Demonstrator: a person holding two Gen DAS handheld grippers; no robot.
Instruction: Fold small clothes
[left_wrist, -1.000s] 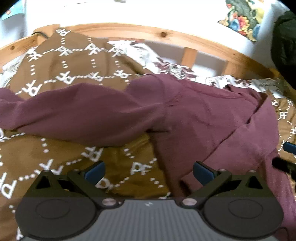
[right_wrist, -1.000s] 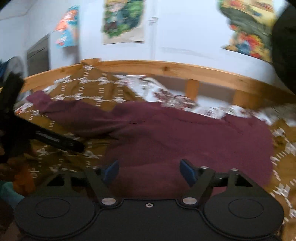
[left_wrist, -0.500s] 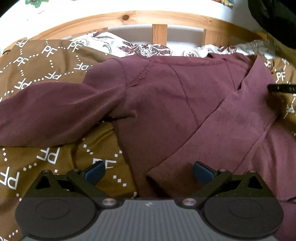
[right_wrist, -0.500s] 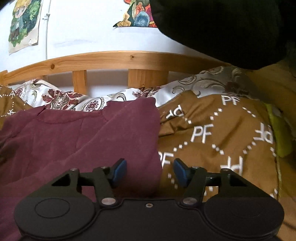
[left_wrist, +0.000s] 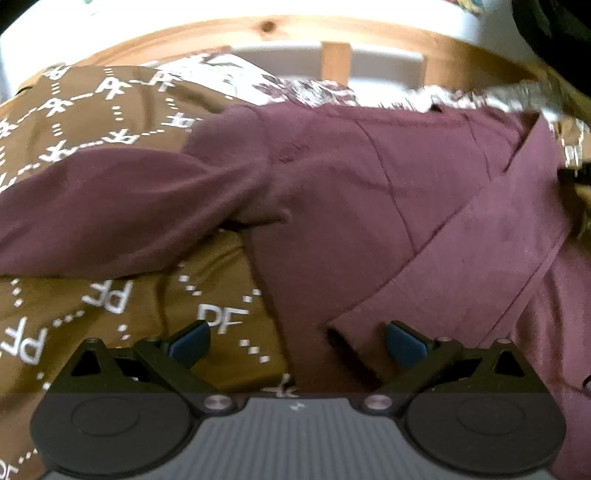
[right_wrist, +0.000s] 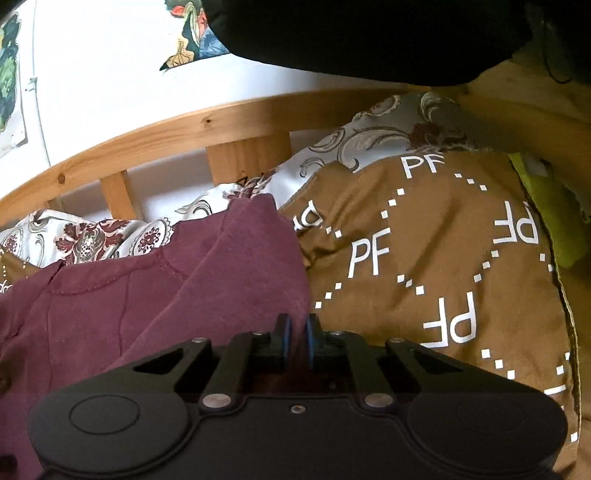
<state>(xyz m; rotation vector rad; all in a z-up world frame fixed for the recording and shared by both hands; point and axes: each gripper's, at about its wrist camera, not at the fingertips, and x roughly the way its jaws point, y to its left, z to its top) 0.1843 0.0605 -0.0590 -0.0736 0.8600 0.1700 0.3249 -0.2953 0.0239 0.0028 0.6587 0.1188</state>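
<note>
where the right hand-held gripper pinches, the maroon garment's edge is hidden.

A bed with a pale wooden rail carries everything. A brown cover printed with white PF letters is spread over it. Directly on that cover lies a maroon long-sleeved top, one sleeve stretched away from the body, the other folded across it. Behind the top, against the rail, sits floral white bedding.

A maroon top lies on a brown, white-lettered cover, beside seemingly floral bedding.
</note>
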